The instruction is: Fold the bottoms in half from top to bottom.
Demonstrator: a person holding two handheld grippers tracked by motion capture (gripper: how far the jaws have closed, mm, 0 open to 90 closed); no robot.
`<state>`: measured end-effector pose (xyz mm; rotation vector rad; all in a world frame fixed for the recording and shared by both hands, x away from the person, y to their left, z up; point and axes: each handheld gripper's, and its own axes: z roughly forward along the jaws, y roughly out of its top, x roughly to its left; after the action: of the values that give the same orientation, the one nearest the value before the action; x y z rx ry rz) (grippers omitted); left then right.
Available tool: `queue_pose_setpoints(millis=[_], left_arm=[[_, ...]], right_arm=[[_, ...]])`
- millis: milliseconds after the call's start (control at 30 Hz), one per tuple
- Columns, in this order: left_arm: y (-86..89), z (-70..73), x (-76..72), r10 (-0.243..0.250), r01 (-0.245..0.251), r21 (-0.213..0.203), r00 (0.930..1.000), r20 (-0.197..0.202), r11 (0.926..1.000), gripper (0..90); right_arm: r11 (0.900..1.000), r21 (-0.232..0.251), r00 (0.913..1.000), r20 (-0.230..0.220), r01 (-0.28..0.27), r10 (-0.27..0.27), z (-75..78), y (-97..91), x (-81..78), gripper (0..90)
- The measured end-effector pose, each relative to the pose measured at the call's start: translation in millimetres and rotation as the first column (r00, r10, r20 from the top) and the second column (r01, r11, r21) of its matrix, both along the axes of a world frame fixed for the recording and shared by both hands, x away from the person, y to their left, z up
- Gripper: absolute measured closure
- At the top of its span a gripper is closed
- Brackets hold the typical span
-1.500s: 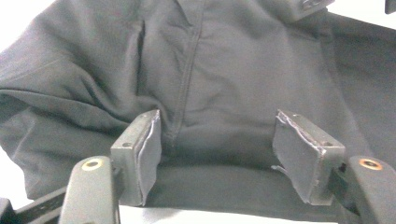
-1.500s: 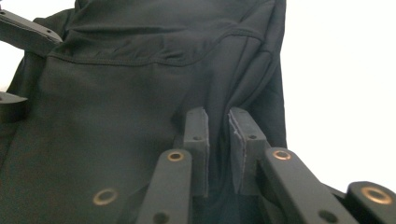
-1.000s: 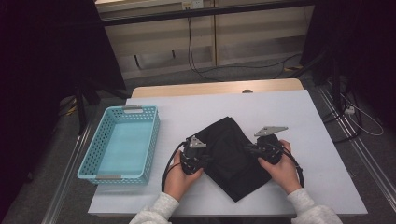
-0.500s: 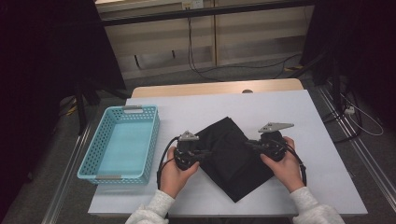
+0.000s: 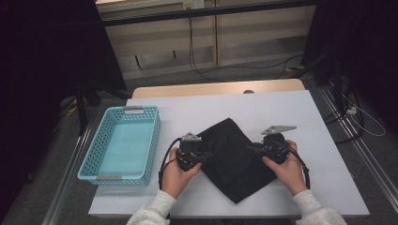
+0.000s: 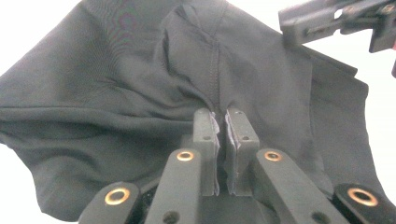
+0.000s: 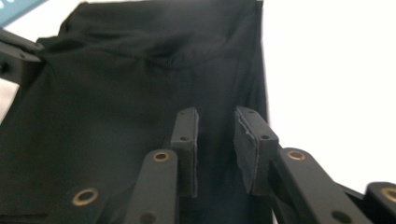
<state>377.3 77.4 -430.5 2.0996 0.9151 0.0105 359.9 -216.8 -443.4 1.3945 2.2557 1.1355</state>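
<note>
Dim room, shelving and cables behind a white table (image 5: 305, 122). Near its left edge, a blue basket (image 5: 150, 136). At table centre, lying flat and cornerwise, a black cloth (image 5: 232, 161). At the cloth's left edge, the left gripper (image 6: 223, 133), held in a hand (image 5: 174, 174), jaws pinched on a raised fold of cloth. At the cloth's right edge, the right gripper (image 7: 217, 135), held in the other hand (image 5: 287, 169), jaws just opened a little, parted over the cloth, pads clear of it.
</note>
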Motion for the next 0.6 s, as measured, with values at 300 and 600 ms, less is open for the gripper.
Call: queue_pose_setpoints(millis=[300, 600], left_arm=[[-0.4, -6.2, -1.9, 0.006, -0.006, 0.005, 1.0000, 0.002, 1.0000, 84.2], [2.3, 4.7, -2.9, 0.008, -0.008, -0.038, 0.9999, 0.015, 0.9992, 84.4]], right_arm=[[0.9995, -0.022, 0.9988, -0.045, -0.021, 0.020, -11.3, 10.1, 5.1, 82.2], [0.9986, 0.049, 0.9994, -0.030, -0.019, 0.020, 6.5, 5.5, 3.7, 87.2]])
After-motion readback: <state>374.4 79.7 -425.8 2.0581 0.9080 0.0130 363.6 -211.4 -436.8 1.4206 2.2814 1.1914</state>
